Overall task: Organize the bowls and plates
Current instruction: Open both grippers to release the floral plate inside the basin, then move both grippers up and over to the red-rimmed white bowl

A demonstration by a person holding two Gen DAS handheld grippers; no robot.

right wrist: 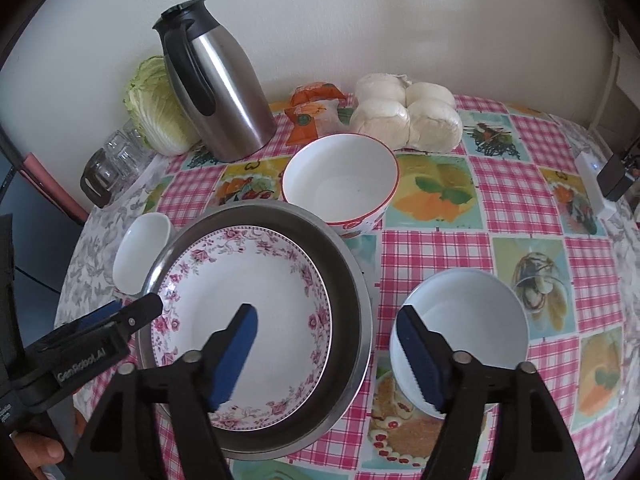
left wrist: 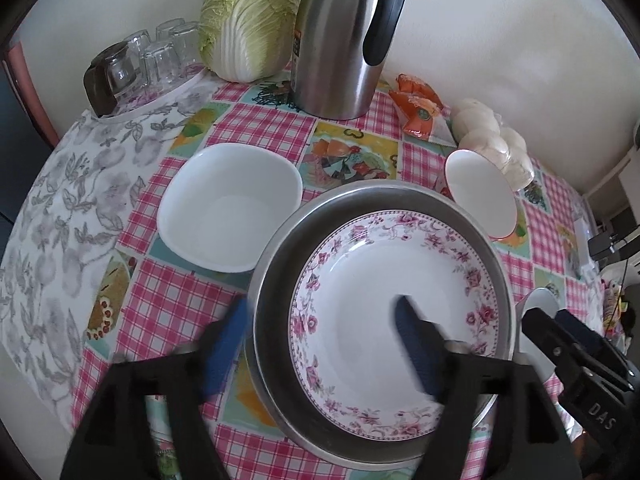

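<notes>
The left gripper's (left wrist: 324, 344) near finger is smeared by motion blur in the left wrist view. There the pale bowl (left wrist: 540, 304) shows only a sliver of rim behind the right gripper (left wrist: 560, 320), and the steel pan's (left wrist: 280, 240) near edge is covered by the black arms. In the right wrist view the pan (right wrist: 344, 264) hides part of the square bowl (right wrist: 140, 252), the flask (right wrist: 224, 84) covers part of the cabbage (right wrist: 156, 108), and a hand (right wrist: 40, 454) is cut off at the lower left edge.

"DAS" on right tool (left wrist: 592, 364), "GenRobot.AI" on left tool (right wrist: 108, 328)
</notes>
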